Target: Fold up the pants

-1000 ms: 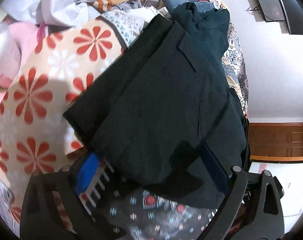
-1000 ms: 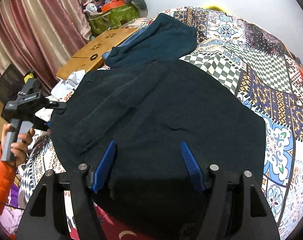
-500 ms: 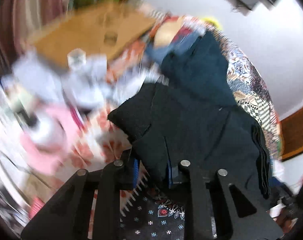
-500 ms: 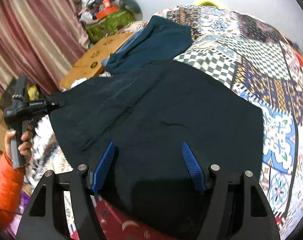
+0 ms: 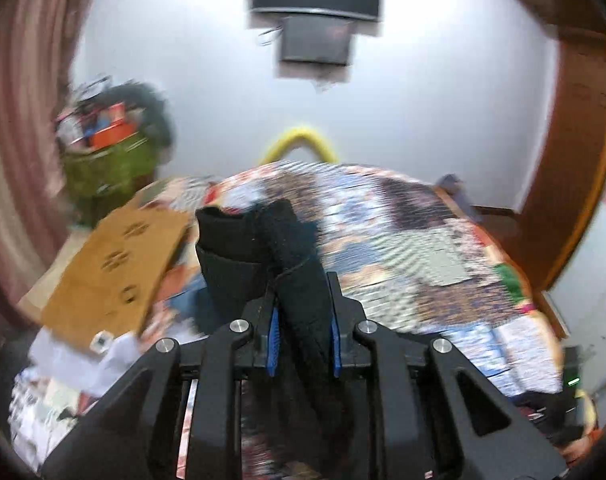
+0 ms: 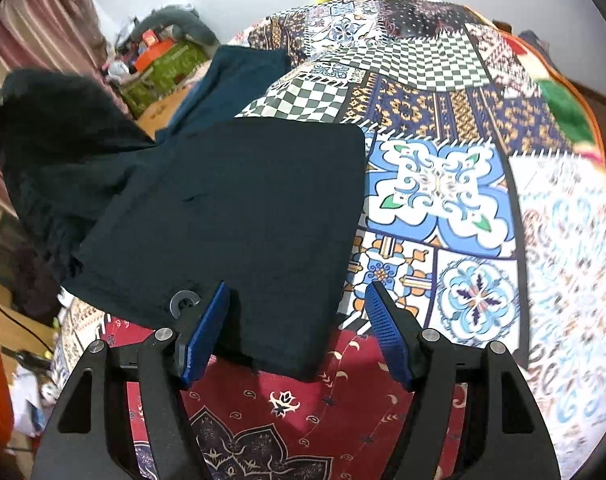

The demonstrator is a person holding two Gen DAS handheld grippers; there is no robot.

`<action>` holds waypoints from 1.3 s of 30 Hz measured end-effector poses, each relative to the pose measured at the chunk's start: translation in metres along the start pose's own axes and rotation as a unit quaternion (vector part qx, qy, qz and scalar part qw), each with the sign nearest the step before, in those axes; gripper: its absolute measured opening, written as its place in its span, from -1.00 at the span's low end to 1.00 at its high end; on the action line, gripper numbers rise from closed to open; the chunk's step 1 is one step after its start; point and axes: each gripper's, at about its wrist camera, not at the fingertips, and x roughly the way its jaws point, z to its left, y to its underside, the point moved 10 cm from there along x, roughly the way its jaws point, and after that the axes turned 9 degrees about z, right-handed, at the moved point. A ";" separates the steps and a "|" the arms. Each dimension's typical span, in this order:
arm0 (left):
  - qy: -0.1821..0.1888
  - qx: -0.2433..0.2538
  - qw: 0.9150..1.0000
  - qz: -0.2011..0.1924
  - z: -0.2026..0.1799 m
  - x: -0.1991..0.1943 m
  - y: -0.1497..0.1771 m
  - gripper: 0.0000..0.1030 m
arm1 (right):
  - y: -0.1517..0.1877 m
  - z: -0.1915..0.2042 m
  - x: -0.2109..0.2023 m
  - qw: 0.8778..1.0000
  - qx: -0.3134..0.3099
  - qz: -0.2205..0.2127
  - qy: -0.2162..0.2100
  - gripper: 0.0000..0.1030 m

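Observation:
Dark navy pants lie spread on the patchwork bed quilt. Their left part is lifted into the air as a bunched dark mass at the left of the right wrist view. My left gripper is shut on a bunched edge of the pants, raised above the bed; the cloth runs up between its blue pads. My right gripper stands open just above the near edge of the pants, its left blue pad over the cloth and its right pad over the quilt, nothing pinched.
A teal garment lies beyond the pants on the quilt. A brown board sits left of the bed, with a green bag of clutter behind it. A dark screen hangs on the white wall. A wooden frame stands at right.
My left gripper closed on the pants' edge and lifted it high off the bed, rolling as it rose. My right gripper slid rightward along the near edge, still open.

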 end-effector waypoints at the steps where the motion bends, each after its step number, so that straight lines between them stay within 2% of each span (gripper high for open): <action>1: 0.012 0.011 1.000 -0.003 -0.018 0.001 -0.005 -0.64 | -0.001 -0.001 0.000 1.000 0.003 0.001 -0.006 0.29; 4: 0.050 0.035 0.998 -0.003 -0.071 0.009 -0.013 -0.66 | -0.001 -0.001 0.000 1.000 0.001 0.000 -0.012 0.29; 7: 0.085 0.053 0.995 0.014 -0.114 0.025 -0.007 -0.66 | -0.001 0.000 0.001 1.000 -0.003 -0.003 -0.015 0.29; 11: 0.132 0.066 0.986 0.076 -0.162 0.054 0.024 -0.66 | 0.002 -0.001 -0.002 1.000 -0.003 -0.006 -0.014 0.29; 13: 0.150 0.069 0.980 0.113 -0.179 0.068 0.043 -0.66 | 0.003 -0.001 -0.004 1.000 -0.005 -0.009 -0.011 0.29; 15: 0.173 0.075 0.970 0.156 -0.191 0.078 0.068 -0.66 | 0.005 0.000 -0.006 1.000 -0.007 -0.010 -0.010 0.29; 19: 0.175 0.101 0.958 0.205 -0.203 0.084 0.100 -0.61 | 0.011 0.000 -0.011 1.000 -0.010 -0.011 -0.007 0.29; 20: 0.170 0.108 0.956 0.213 -0.204 0.085 0.105 -0.57 | 0.012 0.001 -0.013 1.000 -0.012 -0.011 -0.004 0.29; 21: 0.169 0.116 0.953 0.222 -0.205 0.083 0.110 -0.41 | 0.014 0.002 -0.014 1.000 -0.014 -0.012 -0.002 0.29; 22: 0.175 0.118 0.951 0.227 -0.203 0.079 0.116 -0.12 | 0.016 0.003 -0.016 1.000 -0.017 -0.013 -0.001 0.29; 23: 0.177 0.118 0.950 0.229 -0.204 0.076 0.119 0.07 | 0.019 0.004 -0.017 1.000 -0.020 -0.011 -0.002 0.29; 24: 0.171 0.116 0.953 0.222 -0.202 0.072 0.117 0.41 | 0.021 0.005 -0.018 1.000 -0.021 -0.009 -0.002 0.29; 25: 0.163 0.116 0.957 0.212 -0.201 0.069 0.116 0.54 | 0.023 0.006 -0.018 1.000 -0.021 -0.009 -0.001 0.29; 26: 0.152 0.117 0.962 0.193 -0.196 0.065 0.109 0.56 | 0.025 0.008 -0.018 1.000 -0.023 -0.007 0.000 0.29; 28: 0.139 0.131 0.966 0.173 -0.190 0.057 0.100 0.72 | 0.029 0.010 -0.019 1.000 -0.026 -0.007 -0.001 0.29; 30: 0.110 0.145 0.972 0.146 -0.177 0.054 0.085 0.84 | 0.032 0.012 -0.020 1.000 -0.026 -0.006 -0.007 0.29; 34: 0.057 0.141 0.981 0.124 -0.139 0.072 0.057 0.87 | 0.031 0.016 -0.022 1.000 -0.025 -0.010 -0.014 0.29; 39: 0.014 0.091 0.984 0.153 -0.073 0.123 0.030 0.87 | 0.029 0.019 -0.021 0.999 -0.027 -0.012 -0.014 0.29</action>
